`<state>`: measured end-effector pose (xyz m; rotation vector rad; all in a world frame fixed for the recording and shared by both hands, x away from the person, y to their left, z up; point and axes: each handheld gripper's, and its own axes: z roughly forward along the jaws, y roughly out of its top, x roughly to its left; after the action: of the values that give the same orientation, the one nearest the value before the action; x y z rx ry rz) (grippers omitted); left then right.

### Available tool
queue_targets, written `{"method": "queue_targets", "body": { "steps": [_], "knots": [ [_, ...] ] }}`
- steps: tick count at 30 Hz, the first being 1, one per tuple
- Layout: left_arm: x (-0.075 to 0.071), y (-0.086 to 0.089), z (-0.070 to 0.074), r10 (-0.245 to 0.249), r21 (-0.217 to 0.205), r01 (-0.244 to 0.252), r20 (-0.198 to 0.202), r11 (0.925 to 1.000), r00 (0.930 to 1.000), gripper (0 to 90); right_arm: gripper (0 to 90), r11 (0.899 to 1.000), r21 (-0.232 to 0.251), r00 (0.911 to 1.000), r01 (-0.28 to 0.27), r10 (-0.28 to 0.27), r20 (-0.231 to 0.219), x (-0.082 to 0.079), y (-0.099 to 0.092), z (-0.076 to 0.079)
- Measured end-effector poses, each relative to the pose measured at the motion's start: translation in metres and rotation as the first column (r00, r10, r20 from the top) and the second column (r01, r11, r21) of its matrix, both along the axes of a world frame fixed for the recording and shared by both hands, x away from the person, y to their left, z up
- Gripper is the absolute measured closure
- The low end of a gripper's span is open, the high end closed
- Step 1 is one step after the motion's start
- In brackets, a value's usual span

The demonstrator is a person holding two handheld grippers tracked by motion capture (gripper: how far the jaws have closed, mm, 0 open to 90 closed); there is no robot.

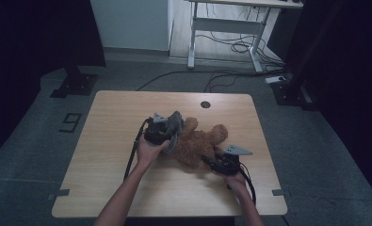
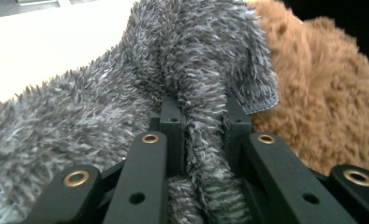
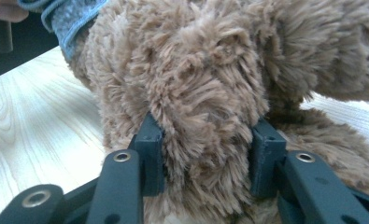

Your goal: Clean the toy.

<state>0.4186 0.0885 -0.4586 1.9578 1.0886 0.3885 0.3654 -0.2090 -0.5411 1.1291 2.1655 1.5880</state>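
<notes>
Left gripper [image 2: 203, 121] pinches grey fuzzy cloth [image 2: 126, 93]; right gripper [image 3: 205, 140] clamps brown plush bear [image 3: 196, 84] lying mid-table [image 1: 127, 108]. Risk: right hold looks shallow in fur, so tugging the cloth may slip the bear free.

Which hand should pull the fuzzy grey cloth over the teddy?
Probably left. The left gripper is shut on the grey cloth, beside the teddy. The right gripper grips the teddy's fur.

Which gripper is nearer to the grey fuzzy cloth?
Left. The left gripper has its jaws clamped on a fold of the grey fuzzy cloth. The right gripper grips the brown teddy bear at its far end from the cloth.
</notes>
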Motion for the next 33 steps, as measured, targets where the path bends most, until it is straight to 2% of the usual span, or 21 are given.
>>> {"method": "queue_targets", "body": {
  "steps": [4, 7, 9, 14, 19, 21, 23, 24, 26, 29, 33],
  "knots": [
    [-0.015, 0.006, -0.006, -0.017, 0.004, 0.016, 0.02, 0.9999, 0.9997, 75.8, 53.1, 1.0, -0.022, 0.9999, -0.016, 0.015, -0.002, -0.002, 0.001, 0.002],
    [-0.022, 0.009, -0.011, -0.02, -0.01, 0.02, 0.034, 0.9998, 0.9992, 76.2, 47.0, 0.999, -0.046, 0.9998, -0.02, 0.02, 0.002, -0.003, 0.002, 0.005],
    [-0.028, 0.012, -0.014, -0.019, -0.03, 0.02, 0.038, 0.9994, 0.9991, 76.3, 42.7, 0.999, -0.045, 0.9996, -0.029, 0.028, -0.008, -0.003, 0.0, 0.007],
    [-0.039, 0.013, -0.019, -0.029, -0.015, 0.03, 0.068, 0.9994, 0.9973, 76.6, 34.9, 0.999, -0.013, 0.9975, -0.053, 0.052, -0.047, -0.003, -0.004, 0.011],
    [-0.053, 0.018, -0.024, -0.036, -0.034, 0.039, 0.081, 0.9987, 0.9961, 76.7, 27.0, 0.997, -0.022, 0.9965, -0.069, 0.068, -0.048, -0.005, -0.002, 0.015],
    [-0.059, 0.02, -0.026, -0.042, -0.04, 0.045, 0.085, 0.9981, 0.9955, 76.7, 28.8, 0.993, -0.057, 0.9936, -0.099, 0.096, -0.059, -0.006, 0.003, 0.015],
    [-0.067, 0.022, -0.031, -0.044, -0.051, 0.049, 0.095, 0.9975, 0.9946, 76.7, 32.7, 0.985, -0.13, 0.9928, -0.115, 0.109, -0.049, -0.01, 0.012, 0.011],
    [-0.07, 0.023, -0.033, -0.047, -0.051, 0.052, 0.102, 0.9973, 0.9937, 76.7, 34.7, 0.983, -0.145, 0.9932, -0.111, 0.104, -0.052, -0.011, 0.015, 0.009],
    [-0.076, 0.024, -0.036, -0.052, -0.059, 0.058, 0.106, 0.9966, 0.993, 76.7, 37.8, 0.981, -0.167, 0.9943, -0.1, 0.092, -0.054, -0.012, 0.02, 0.005],
    [-0.082, 0.022, -0.037, -0.052, -0.044, 0.058, 0.122, 0.9974, 0.9911, 76.6, 40.0, 0.976, -0.198, 0.9958, -0.087, 0.08, -0.045, -0.014, 0.024, 0.001],
    [-0.076, 0.02, -0.038, -0.033, -0.047, 0.04, 0.131, 0.9981, 0.9909, 76.6, 42.2, 0.978, -0.201, 0.9982, -0.052, 0.045, -0.04, -0.008, 0.027, -0.001]
  ]
}}
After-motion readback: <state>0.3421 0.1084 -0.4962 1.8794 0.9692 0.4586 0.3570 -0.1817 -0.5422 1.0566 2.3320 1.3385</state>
